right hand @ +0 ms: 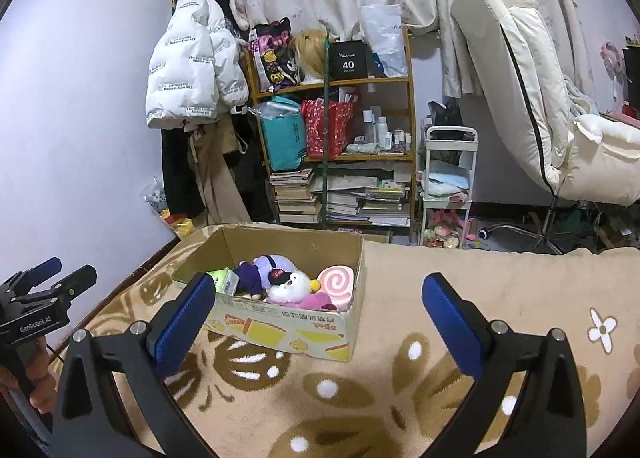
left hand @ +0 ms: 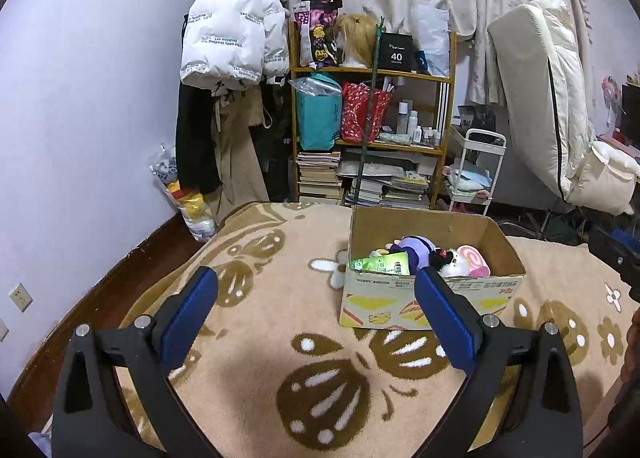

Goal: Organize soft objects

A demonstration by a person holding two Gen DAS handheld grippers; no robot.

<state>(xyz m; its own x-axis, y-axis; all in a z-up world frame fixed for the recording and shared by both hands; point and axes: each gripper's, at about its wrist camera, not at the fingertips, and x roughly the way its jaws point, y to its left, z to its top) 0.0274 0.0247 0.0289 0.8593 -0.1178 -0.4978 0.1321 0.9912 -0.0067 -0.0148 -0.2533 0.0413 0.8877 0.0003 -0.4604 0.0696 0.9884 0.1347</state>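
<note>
An open cardboard box (left hand: pixel 428 298) (right hand: pixel 288 328) stands on a beige blanket with brown flower shapes. Inside lie a purple plush (left hand: pixel 414 248) (right hand: pixel 264 266), a white plush with a black cap (left hand: pixel 450 260) (right hand: pixel 288 284), a pink swirl-roll plush (left hand: pixel 474 260) (right hand: pixel 338 282) and a green packet (left hand: pixel 384 263) (right hand: pixel 224 280). My left gripper (left hand: pixel 316 282) is open and empty, hovering in front of the box, to its left. My right gripper (right hand: pixel 318 290) is open and empty, in front of the box's right part. The left gripper also shows at the left edge of the right wrist view (right hand: pixel 60 274).
The blanket (left hand: pixel 256 298) (right hand: pixel 500 290) covers the bed-like surface. Behind stand a wooden shelf (left hand: pixel 372 74) with bags and books, a hanging white jacket (left hand: pixel 228 22), a small white trolley (right hand: pixel 448 182) and a cream chair (right hand: pixel 532 78).
</note>
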